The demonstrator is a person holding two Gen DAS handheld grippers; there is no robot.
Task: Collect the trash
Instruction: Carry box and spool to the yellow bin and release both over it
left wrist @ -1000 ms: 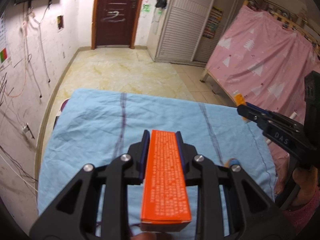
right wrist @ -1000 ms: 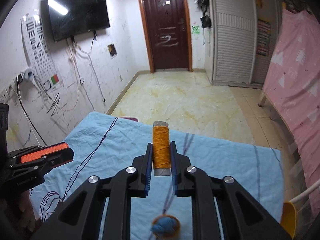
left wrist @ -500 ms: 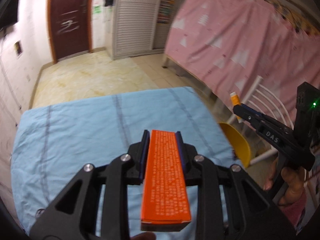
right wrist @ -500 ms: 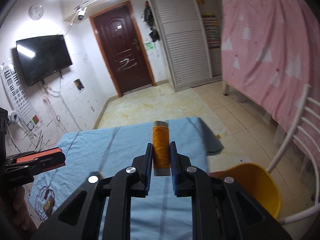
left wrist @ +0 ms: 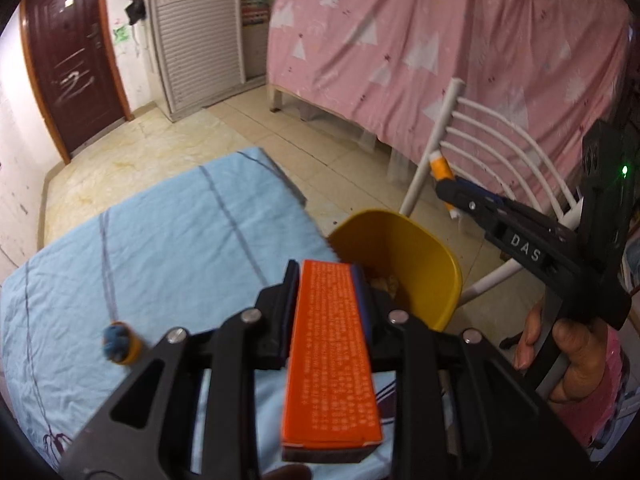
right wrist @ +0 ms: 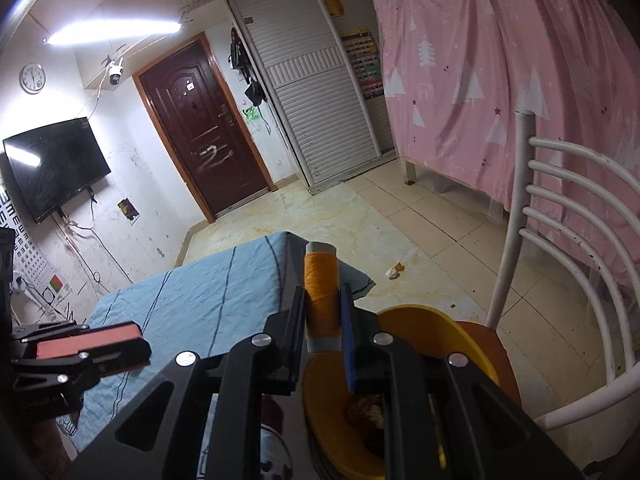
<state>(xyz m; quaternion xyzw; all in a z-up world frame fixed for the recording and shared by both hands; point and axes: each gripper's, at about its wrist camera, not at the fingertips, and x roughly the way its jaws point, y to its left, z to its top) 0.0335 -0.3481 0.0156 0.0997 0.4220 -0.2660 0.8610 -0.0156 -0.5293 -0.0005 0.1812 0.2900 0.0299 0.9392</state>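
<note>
My left gripper [left wrist: 326, 276] is shut on a long orange box [left wrist: 330, 356] printed with small white text; its tip hangs at the near rim of a yellow bin [left wrist: 420, 248]. My right gripper [right wrist: 323, 300] is shut on an upright spool of orange thread [right wrist: 320, 284], just above and behind the yellow bin [right wrist: 440, 324], which holds some crumpled scraps. In the left wrist view the right gripper [left wrist: 442, 184] with the spool shows beyond the bin. In the right wrist view the left gripper [right wrist: 136, 338] with the box [right wrist: 88, 340] sits at the left.
A table under a light blue cloth [left wrist: 168, 240] lies left of the bin, with a small blue-topped cap [left wrist: 118, 342] on it. The bin rests on a white chair [right wrist: 560, 240]. A pink curtain [left wrist: 440, 40], a shuttered wardrobe [right wrist: 320, 100] and a dark door [right wrist: 200, 132] stand behind. A scrap [right wrist: 394, 270] lies on the floor.
Both grippers have swung to the right, away from the table's middle toward the yellow bin and white chair. Each keeps its hold, on the box and on the spool.
</note>
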